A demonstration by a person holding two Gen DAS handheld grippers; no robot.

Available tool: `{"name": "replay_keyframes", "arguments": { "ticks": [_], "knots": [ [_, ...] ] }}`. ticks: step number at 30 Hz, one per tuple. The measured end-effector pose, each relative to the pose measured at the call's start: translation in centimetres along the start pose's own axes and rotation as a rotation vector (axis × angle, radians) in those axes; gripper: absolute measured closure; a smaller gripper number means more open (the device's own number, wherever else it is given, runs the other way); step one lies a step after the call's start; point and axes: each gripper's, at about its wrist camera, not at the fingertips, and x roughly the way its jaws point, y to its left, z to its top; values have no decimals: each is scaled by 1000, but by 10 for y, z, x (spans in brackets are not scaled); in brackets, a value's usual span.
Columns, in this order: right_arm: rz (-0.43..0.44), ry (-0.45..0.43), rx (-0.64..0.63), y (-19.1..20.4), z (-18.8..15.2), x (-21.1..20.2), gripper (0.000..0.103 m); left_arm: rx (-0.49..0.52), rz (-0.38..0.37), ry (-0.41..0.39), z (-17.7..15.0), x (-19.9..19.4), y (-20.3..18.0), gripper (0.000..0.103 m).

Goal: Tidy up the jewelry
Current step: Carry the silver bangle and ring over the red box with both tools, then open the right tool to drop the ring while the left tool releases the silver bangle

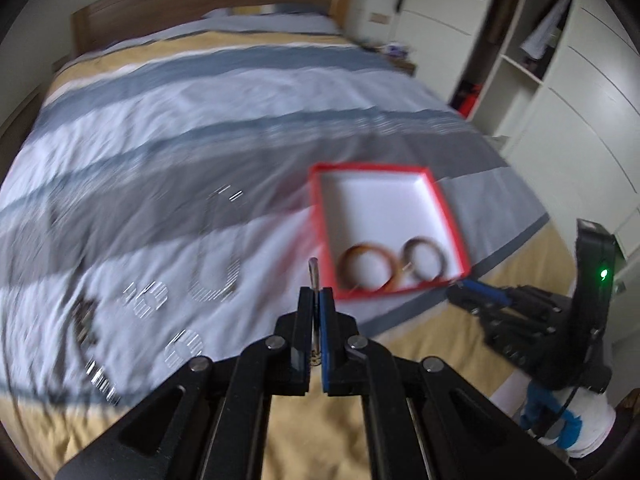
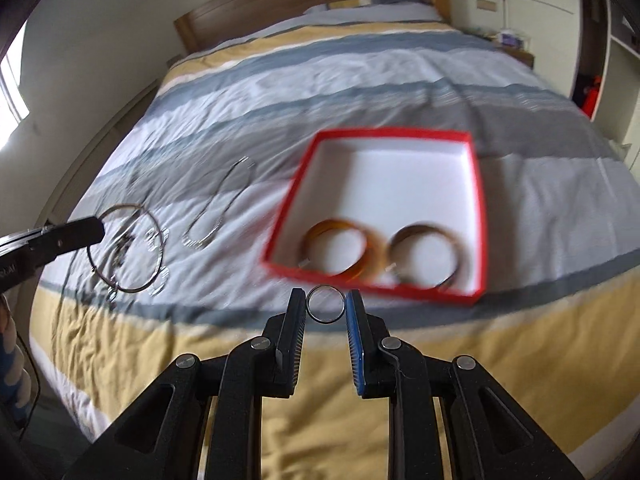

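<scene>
A red box [image 2: 478, 216] with a white inside lies open on the bed, two amber bangles [image 2: 340, 254] side by side at its near edge. A thin chain necklace [image 2: 218, 216] lies left of it.

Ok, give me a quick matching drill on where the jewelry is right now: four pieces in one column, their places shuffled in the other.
Things:
1. small ring
2. thin wire hoop
3. amber bangle
4. chain necklace

Places:
A. inside the red box
B. lying loose on the bedspread
C. gripped in the right gripper
D. clamped in the left gripper

Pairs: 1-C, 2-D, 3-A, 4-B
</scene>
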Motion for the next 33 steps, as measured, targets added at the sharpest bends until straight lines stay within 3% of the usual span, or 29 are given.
{"name": "replay_keyframes", "arguments": {
  "ticks": [6,13,20,33],
  "knots": [
    [-39,-25,-4,-35,39,22,83,53,-40,-9,50,68,-48,101],
    [-64,-4,-28,-61,72,71,83,16,-14,22,77,145,-54,101],
    [-72,42,-31,-75,77,105,83,-3,38,75,66,182,-32,100],
    [-110,106,-68,-79,65,136,83,-85,42,157,44,214,-8,100]
  ]
}}
